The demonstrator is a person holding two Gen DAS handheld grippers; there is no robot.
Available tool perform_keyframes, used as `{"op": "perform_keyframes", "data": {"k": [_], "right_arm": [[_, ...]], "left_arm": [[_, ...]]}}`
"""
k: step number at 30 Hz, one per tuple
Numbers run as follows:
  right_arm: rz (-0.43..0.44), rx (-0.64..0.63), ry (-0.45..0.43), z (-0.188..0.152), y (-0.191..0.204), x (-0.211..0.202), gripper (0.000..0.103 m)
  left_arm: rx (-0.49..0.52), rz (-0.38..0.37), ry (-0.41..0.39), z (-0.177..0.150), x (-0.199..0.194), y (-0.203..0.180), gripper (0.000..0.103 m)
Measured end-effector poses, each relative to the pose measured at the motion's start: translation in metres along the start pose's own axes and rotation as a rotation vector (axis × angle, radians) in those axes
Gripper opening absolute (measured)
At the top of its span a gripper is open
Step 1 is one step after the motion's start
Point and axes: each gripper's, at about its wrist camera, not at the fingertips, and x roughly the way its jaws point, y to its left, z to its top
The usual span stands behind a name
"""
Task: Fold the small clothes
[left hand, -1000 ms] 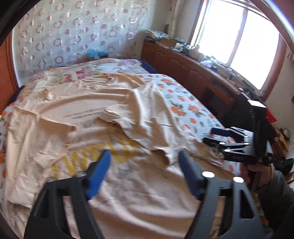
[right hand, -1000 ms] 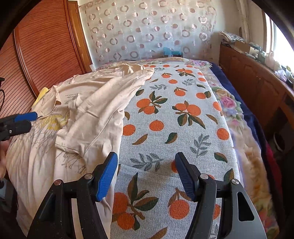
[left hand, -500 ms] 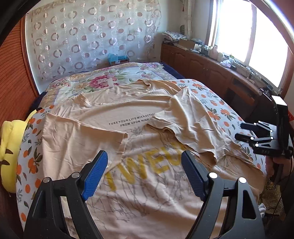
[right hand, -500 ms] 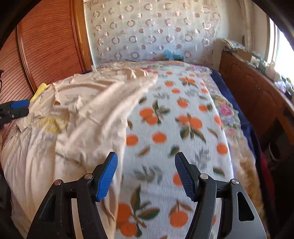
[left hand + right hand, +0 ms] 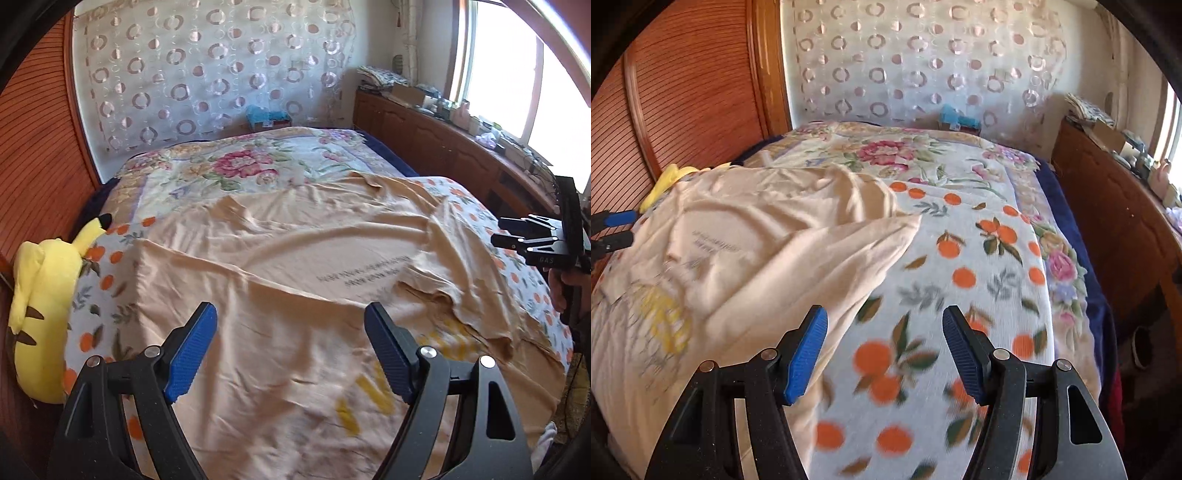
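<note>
A beige T-shirt [image 5: 295,280] is spread across the bed [image 5: 960,258], one sleeve folded inward. The left gripper [image 5: 288,347] is held above the shirt, released, nothing between its blue pads. The right gripper [image 5: 882,350] is likewise released, over the shirt's edge. A yellow plush toy [image 5: 40,295] is noted beside the shirt.

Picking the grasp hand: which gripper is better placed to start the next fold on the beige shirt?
Left, probably. The left gripper, open, hangs over the beige shirt; the right gripper, open, is over bare orange-print blanket beside it.
</note>
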Motion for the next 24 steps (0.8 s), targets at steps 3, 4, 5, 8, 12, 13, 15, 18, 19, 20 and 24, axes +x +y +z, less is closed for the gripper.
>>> {"op": "perform_keyframes", "data": {"k": [3,4,5,8,12,13,15,18,19,20,24], "right_arm": [[0.011,0.005,0.012,0.02,-0.009,0.025,0.067],[0.015,0.007,0.016,0.026,-0.011,0.031,0.067],[0.016,0.007,0.022,0.033,-0.013,0.041,0.067],[0.026,0.006,0.028,0.053,-0.017,0.063,0.067],[0.042,-0.013,0.04,0.067,-0.016,0.086,0.067],[0.047,-0.02,0.045,0.071,-0.017,0.093,0.067],[0.053,-0.03,0.055,0.077,-0.016,0.105,0.067],[0.055,-0.043,0.059,0.085,-0.015,0.116,0.067],[0.059,-0.046,0.059,0.088,-0.016,0.119,0.067],[0.07,-0.048,0.06,0.091,-0.016,0.122,0.067],[0.078,-0.065,0.073,0.097,-0.02,0.129,0.067]], "left_arm": [[-0.012,0.022,0.018,0.009,0.013,0.023,0.083],[-0.014,0.032,0.021,0.011,0.016,0.026,0.083],[-0.018,0.051,0.027,0.014,0.021,0.032,0.083],[-0.025,0.082,0.037,0.021,0.032,0.046,0.083],[-0.033,0.113,0.045,0.028,0.047,0.057,0.083],[-0.031,0.119,0.049,0.03,0.051,0.059,0.083],[-0.027,0.122,0.053,0.032,0.058,0.063,0.083],[-0.018,0.126,0.064,0.035,0.067,0.067,0.083],[-0.016,0.128,0.068,0.036,0.07,0.069,0.083],[-0.016,0.129,0.074,0.037,0.074,0.072,0.083],[-0.043,0.111,0.09,0.042,0.084,0.087,0.083]]}}
